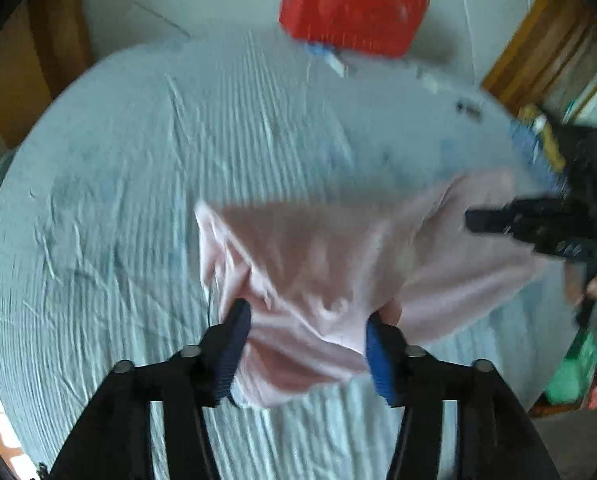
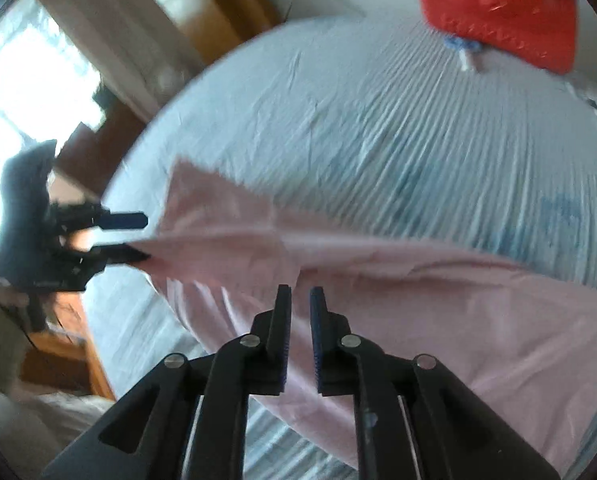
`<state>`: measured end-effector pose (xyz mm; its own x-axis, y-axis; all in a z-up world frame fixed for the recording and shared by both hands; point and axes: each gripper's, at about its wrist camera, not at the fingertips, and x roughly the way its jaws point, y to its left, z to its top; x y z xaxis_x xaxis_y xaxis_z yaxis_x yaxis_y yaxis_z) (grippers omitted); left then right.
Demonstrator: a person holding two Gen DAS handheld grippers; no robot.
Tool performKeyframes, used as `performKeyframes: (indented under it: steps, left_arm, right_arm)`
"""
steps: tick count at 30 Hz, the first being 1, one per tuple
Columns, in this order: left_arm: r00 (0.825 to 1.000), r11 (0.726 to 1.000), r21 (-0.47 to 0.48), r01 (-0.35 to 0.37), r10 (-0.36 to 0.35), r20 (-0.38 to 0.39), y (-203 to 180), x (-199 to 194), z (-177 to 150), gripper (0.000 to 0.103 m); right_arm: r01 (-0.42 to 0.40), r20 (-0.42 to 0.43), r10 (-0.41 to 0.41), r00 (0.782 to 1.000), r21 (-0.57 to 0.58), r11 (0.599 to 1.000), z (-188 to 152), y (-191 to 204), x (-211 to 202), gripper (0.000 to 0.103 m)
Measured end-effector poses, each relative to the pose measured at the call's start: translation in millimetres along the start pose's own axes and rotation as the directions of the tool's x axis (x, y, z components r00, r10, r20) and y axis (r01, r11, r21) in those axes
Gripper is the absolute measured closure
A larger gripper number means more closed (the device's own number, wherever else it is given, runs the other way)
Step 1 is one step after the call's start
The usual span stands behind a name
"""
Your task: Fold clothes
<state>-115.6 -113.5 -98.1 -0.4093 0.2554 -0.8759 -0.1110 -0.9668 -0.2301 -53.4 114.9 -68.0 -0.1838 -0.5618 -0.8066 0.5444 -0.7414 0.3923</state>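
Nearest, the left gripper (image 1: 306, 312) stands well open. A bunched end of the pink garment (image 1: 318, 248) lies in the gap. In the right wrist view its upper finger is clear of the cloth, and only the lower one meets the garment's corner, so nothing appears clamped.

The right gripper (image 2: 300, 292) hangs over the garment's right part. Its jaws are nearly together, a narrow slit remains, and no cloth is visibly caught in it.

The garment itself lies crumpled across the near middle of the pale blue striped bedsheet (image 1: 138, 160). One point reaches toward the far left and ridges run along its length.

Judged step: between grasps, with the garment put down but neither flat nor folded. The next move probably calls for wider right jaws, a fresh pinch by each gripper on an edge or corner, and a pull apart to flatten the cloth before any fold.

Farther off, a red basket (image 1: 350, 4) sits at the far edge of the bed, small pale items beside it.

No brand, label or writing is legible. Faint blue marks on the sheet are too blurred to read.
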Motion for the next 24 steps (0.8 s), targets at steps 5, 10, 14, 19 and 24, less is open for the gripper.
performKeyframes:
  steps: [5,10,14,19,24]
  left_arm:
    - [0.996,0.998,-0.058,0.023,-0.018,0.091,7,-15,30,0.040]
    - [0.994,0.999,-0.042,0.020,-0.015,0.110,6,-19,37,0.040]
    - [0.997,0.997,-0.061,-0.048,0.051,0.050,10,19,49,0.040]
    - [0.989,0.989,-0.042,-0.145,0.143,-0.046,10,80,46,0.040]
    - [0.972,0.970,-0.085,-0.228,0.221,-0.075,36,99,40,0.037]
  right_arm:
    - [-0.020,0.023,0.019,1.000,0.058,0.998,24,9,18,0.087]
    - [-0.006,0.027,0.004,1.000,0.097,0.995,35,8,32,0.087]
    - [-0.049,0.009,0.048,0.999,0.079,0.996,46,13,52,0.087]
    - [0.038,-0.129,-0.036,0.991,0.016,0.999,35,20,93,0.087]
    - [0.179,-0.150,-0.176,0.973,0.007,0.984,23,-2,86,0.089]
